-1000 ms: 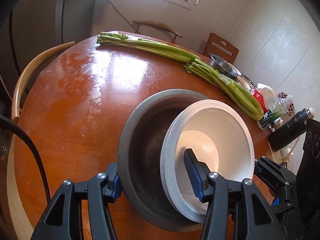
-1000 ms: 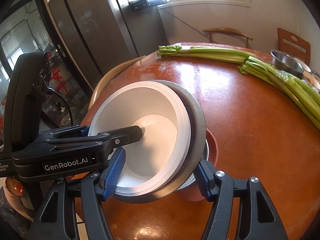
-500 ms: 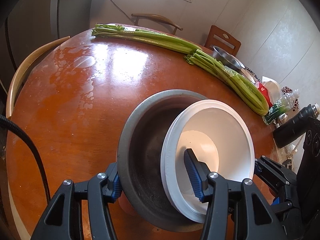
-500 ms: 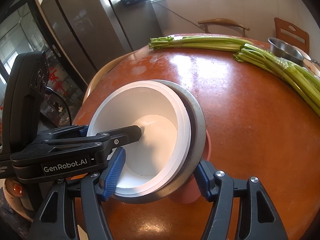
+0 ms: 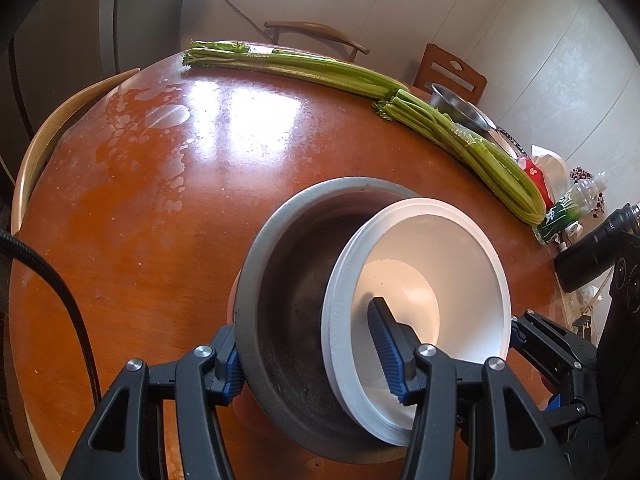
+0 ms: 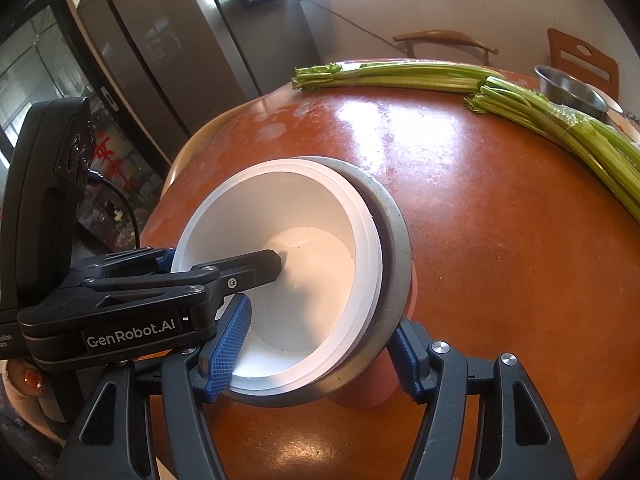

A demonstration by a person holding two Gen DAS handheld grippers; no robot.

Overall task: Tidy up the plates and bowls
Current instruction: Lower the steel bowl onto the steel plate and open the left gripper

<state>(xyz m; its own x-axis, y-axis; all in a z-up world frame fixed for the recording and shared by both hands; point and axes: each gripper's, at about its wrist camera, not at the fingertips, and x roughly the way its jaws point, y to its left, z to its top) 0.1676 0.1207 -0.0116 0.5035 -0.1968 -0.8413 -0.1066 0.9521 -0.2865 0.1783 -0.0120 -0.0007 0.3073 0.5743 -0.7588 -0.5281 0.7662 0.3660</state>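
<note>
Left wrist view: left gripper (image 5: 310, 358) clamped across nested white bowl (image 5: 432, 276) and grey bowl (image 5: 288, 280), one finger outside grey wall, other inside white bowl. Held tilted over round brown table (image 5: 160, 208). Celery (image 5: 460, 136) along far edge.

Right wrist view: right gripper (image 6: 316, 354) clamped on same stack, white bowl (image 6: 304, 240) inside grey bowl (image 6: 394, 240); reddish bowl (image 6: 368, 394) partly visible beneath.

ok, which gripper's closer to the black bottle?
Right. The right gripper clamps the stacked bowls on the side facing the black bottle, which stands just beyond it. The left gripper clamps the opposite side, farther off.
</note>
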